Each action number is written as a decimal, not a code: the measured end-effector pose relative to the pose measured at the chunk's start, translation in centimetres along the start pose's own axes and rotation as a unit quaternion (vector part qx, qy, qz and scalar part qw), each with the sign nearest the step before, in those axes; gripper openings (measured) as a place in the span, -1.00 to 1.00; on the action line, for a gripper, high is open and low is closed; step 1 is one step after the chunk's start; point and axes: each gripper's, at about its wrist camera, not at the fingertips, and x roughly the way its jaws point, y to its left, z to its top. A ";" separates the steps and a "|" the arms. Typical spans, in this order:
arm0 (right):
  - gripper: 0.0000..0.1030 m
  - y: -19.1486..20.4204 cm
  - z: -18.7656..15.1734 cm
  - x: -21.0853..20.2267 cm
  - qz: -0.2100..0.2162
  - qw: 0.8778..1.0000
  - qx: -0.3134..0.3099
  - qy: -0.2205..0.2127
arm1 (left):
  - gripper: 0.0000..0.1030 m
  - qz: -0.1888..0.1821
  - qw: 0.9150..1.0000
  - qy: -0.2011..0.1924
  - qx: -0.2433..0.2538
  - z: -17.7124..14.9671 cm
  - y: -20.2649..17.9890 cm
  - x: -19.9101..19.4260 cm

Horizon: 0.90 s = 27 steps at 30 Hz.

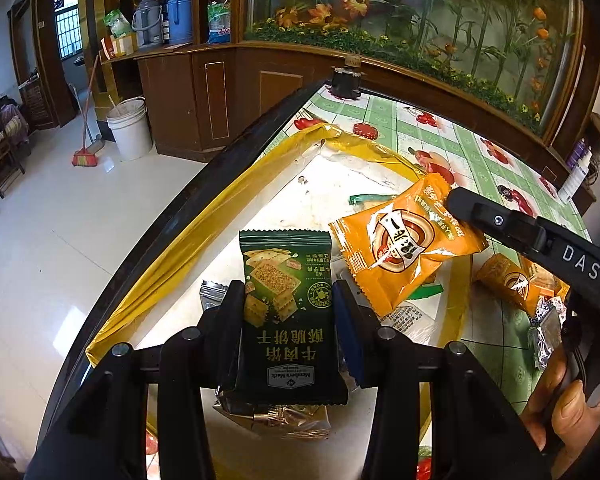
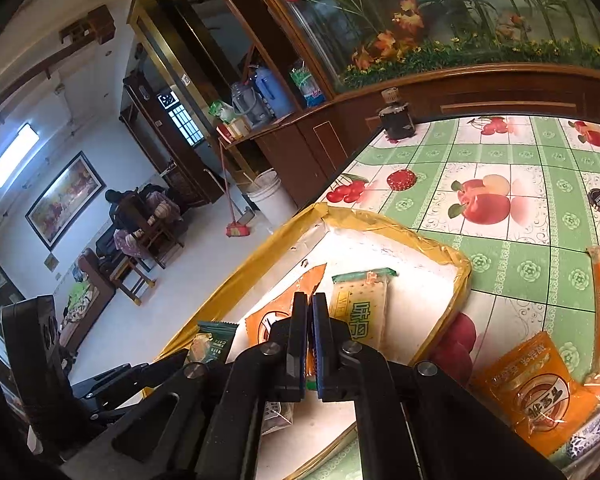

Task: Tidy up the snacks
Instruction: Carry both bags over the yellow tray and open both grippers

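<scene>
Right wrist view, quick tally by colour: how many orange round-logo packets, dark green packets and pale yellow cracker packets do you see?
orange round-logo packet: 2
dark green packet: 1
pale yellow cracker packet: 1
Total: 4

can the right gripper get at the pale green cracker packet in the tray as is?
Probably not yet. The right gripper is already shut on an orange snack packet, so its jaws are full. The pale green cracker packet lies just beside its fingertips in the tray, uncovered; it must first drop its load.
</scene>
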 end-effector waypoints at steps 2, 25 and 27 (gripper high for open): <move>-0.95 0.2 0.0 -0.1 -0.003 1.000 -0.004 0.000 | -0.18 0.004 1.000 -0.003 0.004 0.1 -0.2 -0.1; 0.22 -2.2 -1.1 -8.5 -0.076 0.997 -0.004 -0.030 | 0.49 -0.012 1.000 -0.018 -0.013 0.1 -1.4 -3.0; 0.34 -3.1 -1.9 -10.2 -0.099 0.995 -0.008 -0.030 | 0.49 -0.022 1.000 -0.018 -0.003 -0.2 -2.5 -3.4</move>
